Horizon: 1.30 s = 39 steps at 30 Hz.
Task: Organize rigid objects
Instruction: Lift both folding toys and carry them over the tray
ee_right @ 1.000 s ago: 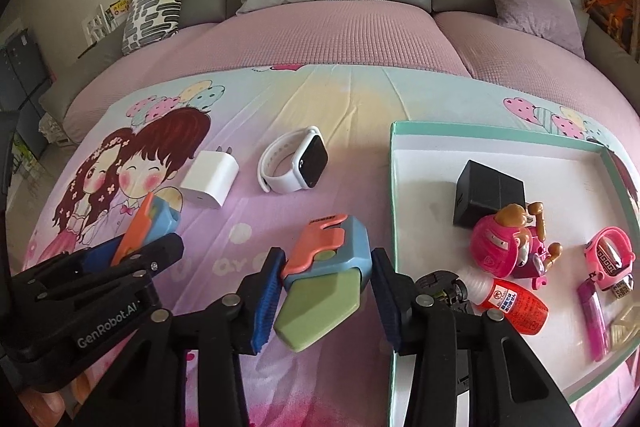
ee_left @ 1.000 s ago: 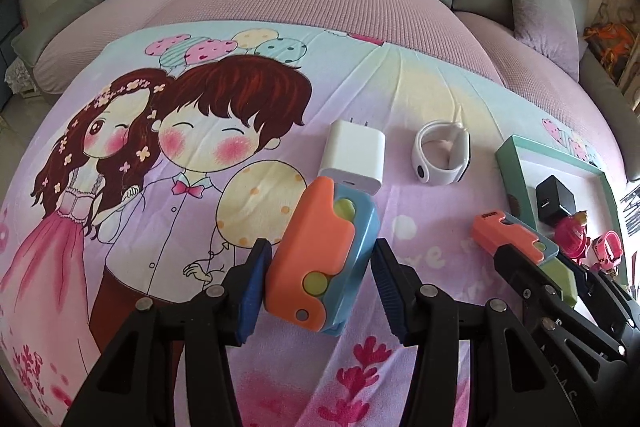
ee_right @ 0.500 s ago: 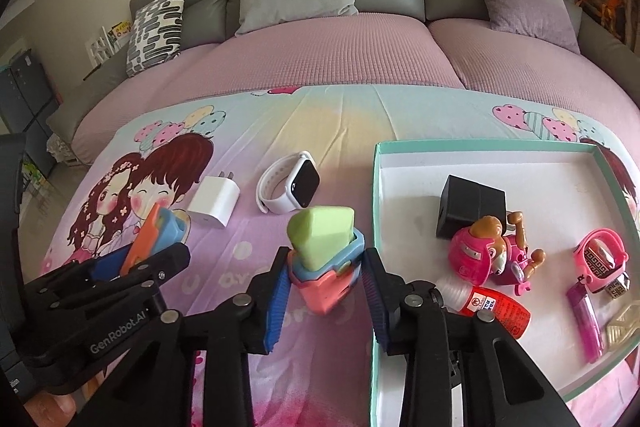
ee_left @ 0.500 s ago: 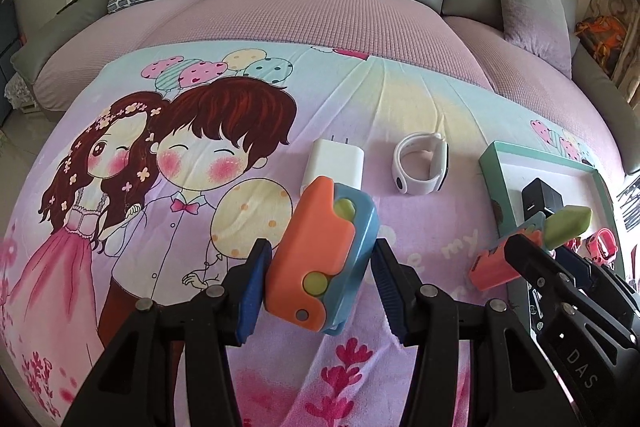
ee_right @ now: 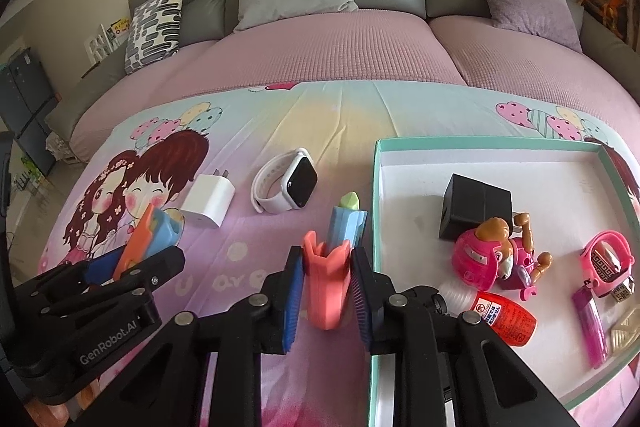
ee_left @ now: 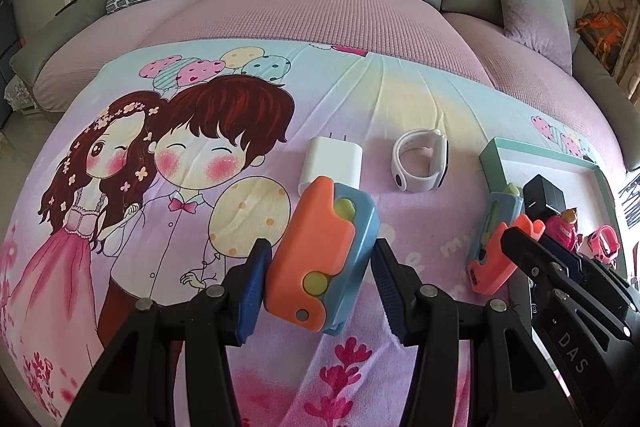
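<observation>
My left gripper [ee_left: 320,281] is shut on a chunky orange-and-blue folding toy [ee_left: 322,255], held just above the cartoon cloth. My right gripper [ee_right: 326,287] grips a second toy [ee_right: 328,267] of orange, blue and green, turned on edge with its green tip pointing away. Its jaws are closing, and both blue pads press on the orange end. That second toy [ee_left: 492,247] also shows at the right of the left wrist view, beside the tray's near corner. The first toy [ee_right: 156,231] appears at the left of the right wrist view.
A white charger [ee_right: 208,201] and a white smartwatch [ee_right: 286,183] lie on the cloth beyond the grippers. On the right, a teal-rimmed tray [ee_right: 376,187] holds a black cube [ee_right: 474,211], a pink toy figure [ee_right: 492,259], a red bottle [ee_right: 504,319] and several small pink items. A sofa with cushions lies behind.
The right gripper picked the second toy up off the cloth, turned it from flat onto its edge, and narrowed its jaws around it. The left gripper kept its hold and stayed in place.
</observation>
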Tool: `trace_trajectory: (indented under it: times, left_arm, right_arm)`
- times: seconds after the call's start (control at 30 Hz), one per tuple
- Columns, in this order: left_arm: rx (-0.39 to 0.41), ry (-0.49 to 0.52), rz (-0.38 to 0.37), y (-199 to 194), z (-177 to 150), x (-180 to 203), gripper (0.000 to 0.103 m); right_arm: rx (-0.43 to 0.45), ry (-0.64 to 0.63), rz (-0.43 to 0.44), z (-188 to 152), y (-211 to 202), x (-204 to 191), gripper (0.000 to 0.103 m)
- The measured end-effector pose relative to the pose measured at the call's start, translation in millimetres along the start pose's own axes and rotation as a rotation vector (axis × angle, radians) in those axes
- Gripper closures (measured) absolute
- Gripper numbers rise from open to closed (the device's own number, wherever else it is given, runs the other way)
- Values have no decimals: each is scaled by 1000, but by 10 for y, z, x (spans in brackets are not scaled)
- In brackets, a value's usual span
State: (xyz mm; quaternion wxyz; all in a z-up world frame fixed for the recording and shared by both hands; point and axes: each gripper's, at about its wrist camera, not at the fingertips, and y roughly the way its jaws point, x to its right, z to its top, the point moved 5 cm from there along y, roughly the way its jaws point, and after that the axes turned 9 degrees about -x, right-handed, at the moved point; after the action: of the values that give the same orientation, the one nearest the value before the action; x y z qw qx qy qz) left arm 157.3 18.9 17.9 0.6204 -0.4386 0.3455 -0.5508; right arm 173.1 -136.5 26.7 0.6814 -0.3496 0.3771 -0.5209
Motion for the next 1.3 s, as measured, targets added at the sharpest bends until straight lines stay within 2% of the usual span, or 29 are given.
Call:
trace_trajectory:
  times: [0.13,0.23,0.4,0.5,0.67,0.9,0.97,1.03,1.13,1.3]
  left_arm:
    - [-1,0,0,12,1,-4,50]
    - [-4,-4,-3,29,3,-17,50]
    - [-9,-11,-6,64,-6,-56,50]
    - [-20,-13,-8,110,-14,-69,50]
    - [-44,-18,-12,214,-31,-74,50]
    - [-98,-25,27,422,-61,-85,50]
    - [-92,-32,25,419,-48,-79,50]
    - [-76,-47,-20,369,-35,-71,50]
    - [-4,-67,-83,144,24,-58,50]
    - [79,-52,-110,-169,78,23,50]
  right_arm:
    - [-13,-22,-69,47,93,-19,78]
    - [-71,3,-61,25,288,30,79]
    - [-63,-26,-83,46,355,-38,79]
    - [-97,-50,-105,-8,461,-81,78]
    - [-87,-50,-94,-30,515,-118,81]
    - [-76,-32,-70,-29,482,-111,81]
    - [-70,-28,-63,-21,458,-110,81]
    - [-54,-18,-49,-8,393,-89,81]
    - [12,10,-14,63,150,-44,81]
    - [123,49,15,159,-304,71,81]
